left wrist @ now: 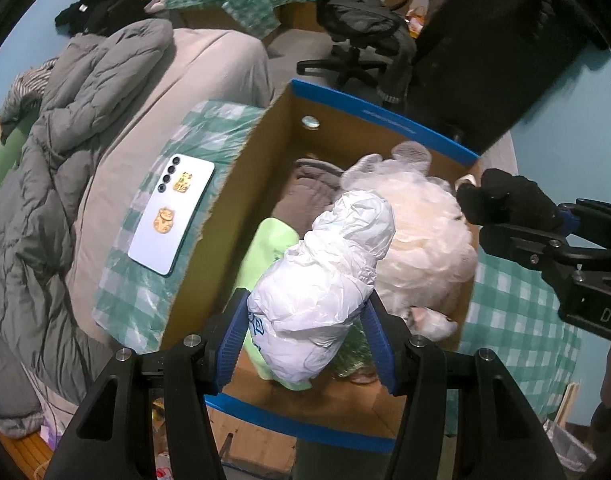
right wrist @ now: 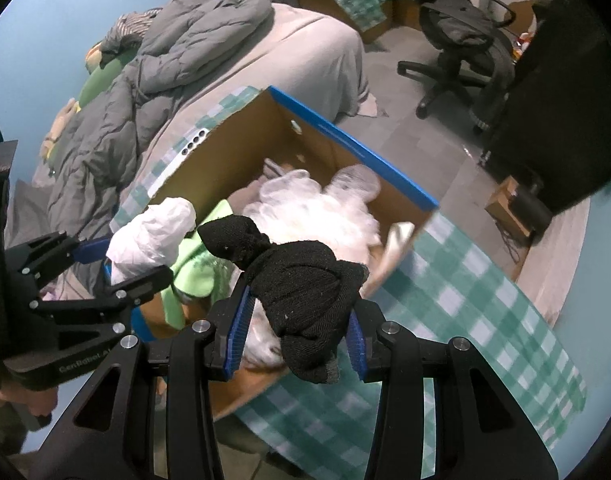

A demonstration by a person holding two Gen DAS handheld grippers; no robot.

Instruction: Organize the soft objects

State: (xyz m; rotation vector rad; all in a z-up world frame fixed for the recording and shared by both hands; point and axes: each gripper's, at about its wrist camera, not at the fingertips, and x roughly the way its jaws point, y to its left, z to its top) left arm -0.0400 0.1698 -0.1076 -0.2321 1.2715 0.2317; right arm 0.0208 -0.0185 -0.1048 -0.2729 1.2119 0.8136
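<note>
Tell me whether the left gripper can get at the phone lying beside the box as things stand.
Probably not yet. The left gripper is shut on the white plastic bundle over the cardboard box, so it is occupied. The phone itself lies uncovered on the checkered cloth, outside the box wall.

Both claws share one build. The left claw [left wrist: 309, 332] has matte black angular arms with triangular cut-outs, round silver screws at the pivots, and ribbed blue pads [left wrist: 234, 336] lining its fingers. The right claw [right wrist: 301, 334] has the same black arms, silver screws and blue ribbed pads [right wrist: 238, 330]. White lettering marks each black housing, only partly readable.
</note>
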